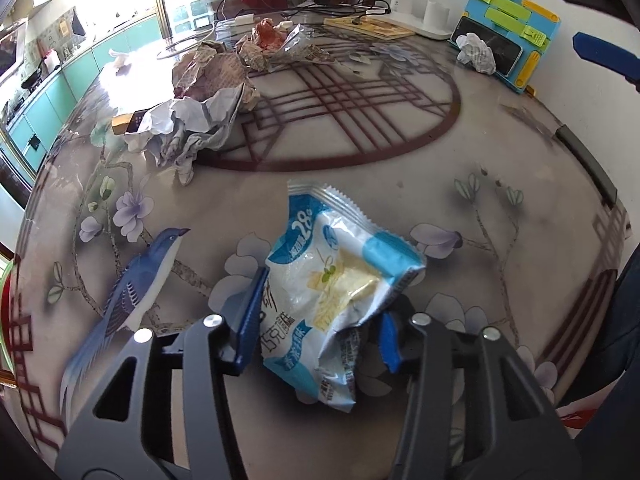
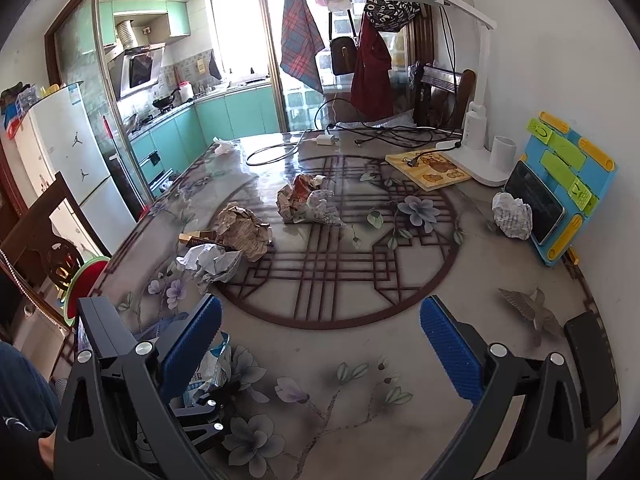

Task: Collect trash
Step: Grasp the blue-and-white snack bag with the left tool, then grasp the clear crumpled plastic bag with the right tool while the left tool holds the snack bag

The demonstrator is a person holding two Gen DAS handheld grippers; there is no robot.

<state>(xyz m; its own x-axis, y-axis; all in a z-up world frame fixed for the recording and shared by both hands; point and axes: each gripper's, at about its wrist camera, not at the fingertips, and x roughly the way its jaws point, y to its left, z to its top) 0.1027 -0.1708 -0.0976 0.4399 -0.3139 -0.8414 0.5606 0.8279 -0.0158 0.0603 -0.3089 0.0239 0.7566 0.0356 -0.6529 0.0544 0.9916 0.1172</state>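
Down low in the left wrist view, the left gripper [image 1: 320, 312] has its blue pads on either side of a blue-and-white snack wrapper [image 1: 340, 276] lying on the flowered table [image 1: 500, 168]. Left pad presses the wrapper's edge; right pad is half hidden behind the foil, so contact there is likely but not certain. Reads as clenched on the wrapper. Upper left: crumpled white paper [image 1: 188, 128] and brown paper wads [image 1: 212, 72]. Upper right: paper ball [image 1: 476, 54] against the blue stand [image 1: 516, 32].

To do it well, I'd judge: foil is slick and springy, so squeeze firmly before lifting, and lift straight so the loose bottom end does not drag.

Right wrist view: right gripper [image 2: 320, 340] is released, pads wide apart over bare table, nothing between them. Wrapper [image 2: 214, 364] peeks out lower left behind its left pad. Paper wads sit mid-frame, paper ball at right by the stand. No bin visible.
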